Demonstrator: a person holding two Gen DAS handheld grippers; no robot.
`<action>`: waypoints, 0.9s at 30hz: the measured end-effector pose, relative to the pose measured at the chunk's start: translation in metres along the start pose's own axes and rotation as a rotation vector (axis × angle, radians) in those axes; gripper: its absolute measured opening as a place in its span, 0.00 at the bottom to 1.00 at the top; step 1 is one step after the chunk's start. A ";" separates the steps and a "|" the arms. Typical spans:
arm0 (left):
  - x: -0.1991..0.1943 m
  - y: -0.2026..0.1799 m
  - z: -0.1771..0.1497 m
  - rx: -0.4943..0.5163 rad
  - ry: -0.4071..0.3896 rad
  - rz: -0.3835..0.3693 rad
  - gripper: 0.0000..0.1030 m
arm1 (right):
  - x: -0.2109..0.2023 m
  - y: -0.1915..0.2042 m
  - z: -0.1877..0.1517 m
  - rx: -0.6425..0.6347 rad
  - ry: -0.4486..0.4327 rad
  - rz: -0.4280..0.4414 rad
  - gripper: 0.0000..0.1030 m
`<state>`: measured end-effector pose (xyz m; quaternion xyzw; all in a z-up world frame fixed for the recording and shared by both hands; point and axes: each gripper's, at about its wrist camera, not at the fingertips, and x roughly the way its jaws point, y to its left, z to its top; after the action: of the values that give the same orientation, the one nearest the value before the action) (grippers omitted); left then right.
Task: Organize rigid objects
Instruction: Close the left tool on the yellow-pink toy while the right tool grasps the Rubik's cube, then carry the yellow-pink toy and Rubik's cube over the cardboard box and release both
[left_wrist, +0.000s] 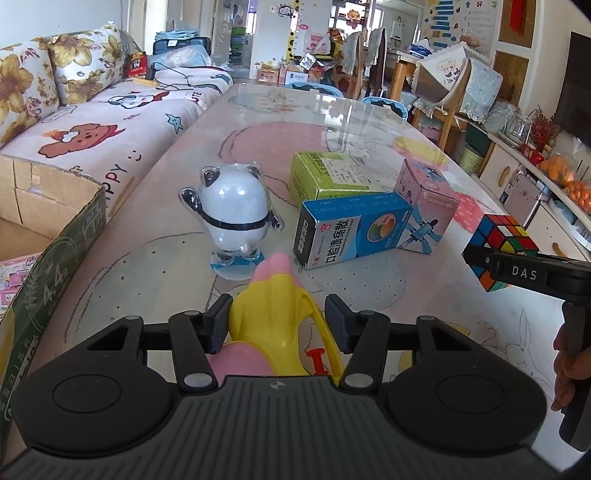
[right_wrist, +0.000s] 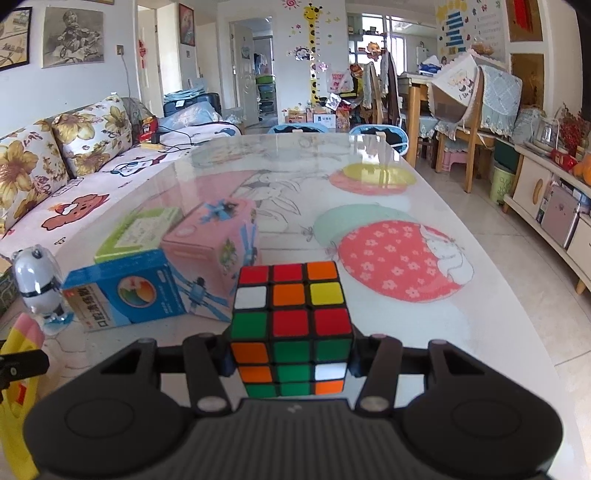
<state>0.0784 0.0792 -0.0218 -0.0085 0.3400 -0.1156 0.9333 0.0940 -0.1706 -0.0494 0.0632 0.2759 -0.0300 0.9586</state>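
Note:
My left gripper is around a yellow and pink toy water gun; its left pad touches the toy, the right pad stands apart from the body. My right gripper is shut on a Rubik's cube, held above the table; the cube also shows in the left wrist view. On the table stand a panda figure, a blue medicine box, a green box and a pink box. The toy gun shows at the left edge of the right wrist view.
An open cardboard box with a pink item inside stands at the table's left, by the sofa. The glass-topped table stretches ahead. Chairs and cabinets stand to the right and at the far end.

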 end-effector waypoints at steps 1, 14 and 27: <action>0.000 0.000 0.001 -0.002 0.000 -0.006 0.64 | -0.001 0.001 0.000 -0.005 -0.001 0.000 0.50; -0.009 0.004 0.000 -0.014 -0.020 -0.067 0.63 | -0.018 0.021 0.008 -0.050 -0.028 0.018 0.50; -0.014 0.021 0.003 -0.063 -0.054 -0.073 0.62 | -0.037 0.066 0.012 -0.123 -0.051 0.086 0.50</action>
<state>0.0744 0.1022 -0.0126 -0.0533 0.3175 -0.1387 0.9366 0.0753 -0.1058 -0.0124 0.0154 0.2495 0.0268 0.9679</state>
